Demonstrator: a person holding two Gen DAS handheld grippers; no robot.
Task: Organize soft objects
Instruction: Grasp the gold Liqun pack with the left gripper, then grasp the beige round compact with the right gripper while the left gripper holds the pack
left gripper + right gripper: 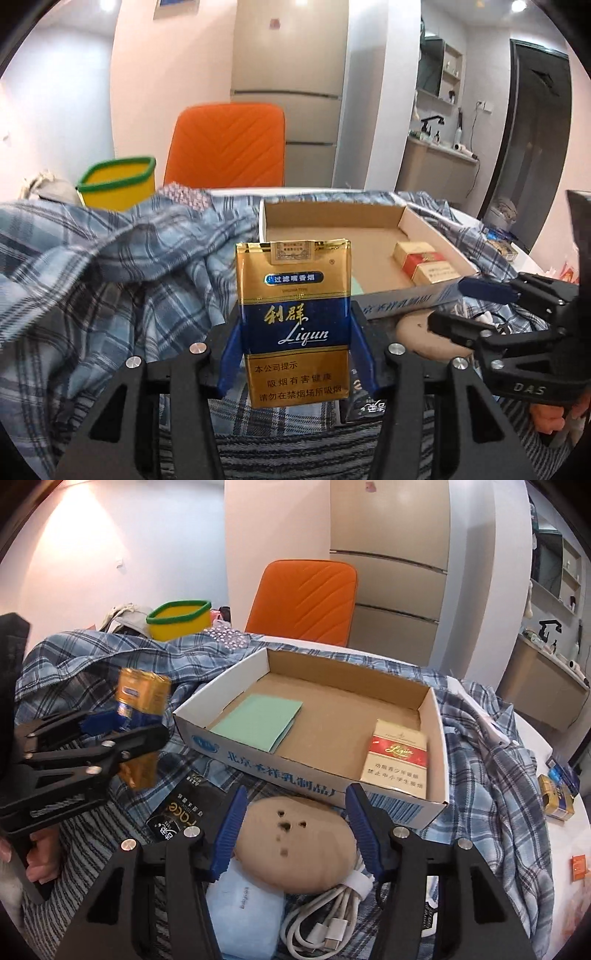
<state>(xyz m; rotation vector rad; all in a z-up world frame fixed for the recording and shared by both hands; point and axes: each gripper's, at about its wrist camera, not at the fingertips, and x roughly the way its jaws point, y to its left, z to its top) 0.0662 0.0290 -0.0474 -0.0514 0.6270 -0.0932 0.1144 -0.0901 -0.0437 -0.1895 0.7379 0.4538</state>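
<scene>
While the left gripper (pixel 293 360) pinches a gold-and-blue Liqun cigarette pack (pixel 294 321) upright between its blue fingers (pixel 232 360), the pack hangs above the blue plaid shirt (pixel 122 266), just short of the near wall of the cardboard box (pixel 437 738). That shallow tray-like box lies open on the shirt, its printed long side facing the grippers; a green paper booklet (pixel 258 722) rests in its left part and a red-and-cream cigarette pack (pixel 397 758) lies against its right wall, with bare cardboard floor between them. The right gripper (pixel 293 829) is spread wide, its fingers on either side of a tan rounded soft object (pixel 299 845), perhaps a cushion or pad, though contact cannot be made out. Just beside that object lie a coiled white cable (pixel 325 919), a pale blue packet (pixel 245 915) and a black tissue pack (pixel 184 808). A yellow bin with a green rim (pixel 179 618) and an orange chair (pixel 306 598) stand beyond the shirt's far edge.
</scene>
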